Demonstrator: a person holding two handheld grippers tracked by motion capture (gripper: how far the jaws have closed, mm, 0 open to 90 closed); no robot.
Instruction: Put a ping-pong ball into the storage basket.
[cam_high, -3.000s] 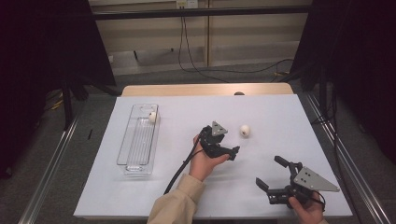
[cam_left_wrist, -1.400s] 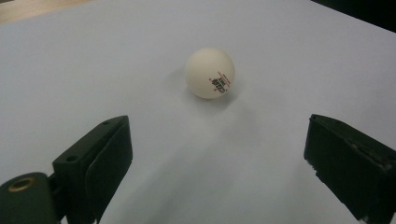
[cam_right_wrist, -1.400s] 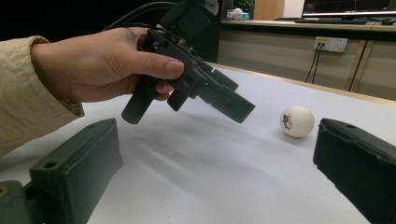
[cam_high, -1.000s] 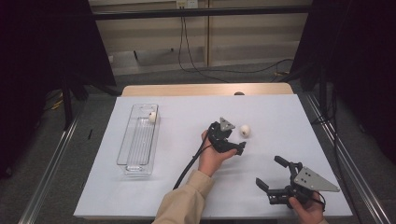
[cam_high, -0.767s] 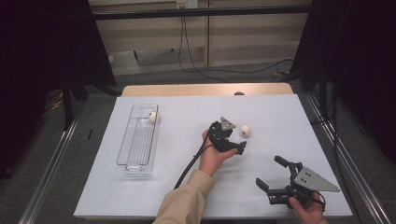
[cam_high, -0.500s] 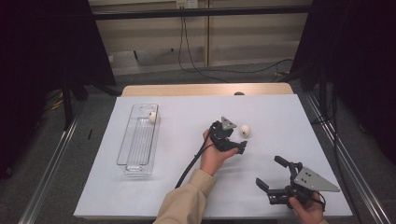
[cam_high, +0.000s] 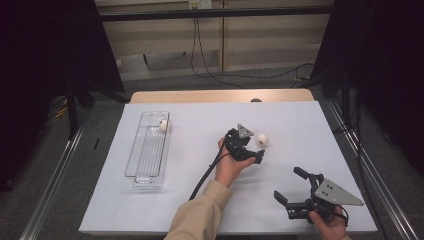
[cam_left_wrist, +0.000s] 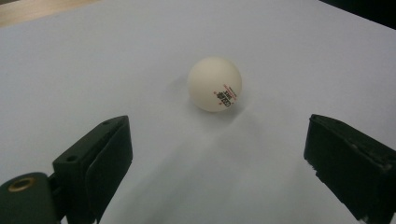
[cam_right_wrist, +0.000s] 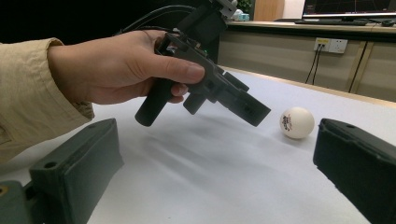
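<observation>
**A:** So how far along is this? Looks like ping-pong balls going into the clear tray (cam_high: 135, 165) to me.

**B:** About halfway, I'd guess. One white ball (cam_high: 163, 125) already sits in the far end of the tray. The second ping-pong ball (cam_high: 262, 140) is out on the white desk (cam_high: 190, 125), well off to the right of the tray.

**A:** Has it been grabbed?

**B:** Nope. The left claw (cam_high: 256, 156) is just beside that ball, spread wide with nothing in it. From the left gripper view the ball (cam_left_wrist: 215, 84) sits a bit ahead of the fingers (cam_left_wrist: 100, 163), not between them yet.

**A:** And the other one?

**B:** The right claw (cam_high: 290, 186) is parked near the desk's front edge, farther from the tray than the loose ball, gaping open, empty. What's left, I reckon: close in, pinch the ball, carry it to the tray, drop it in.
</observation>
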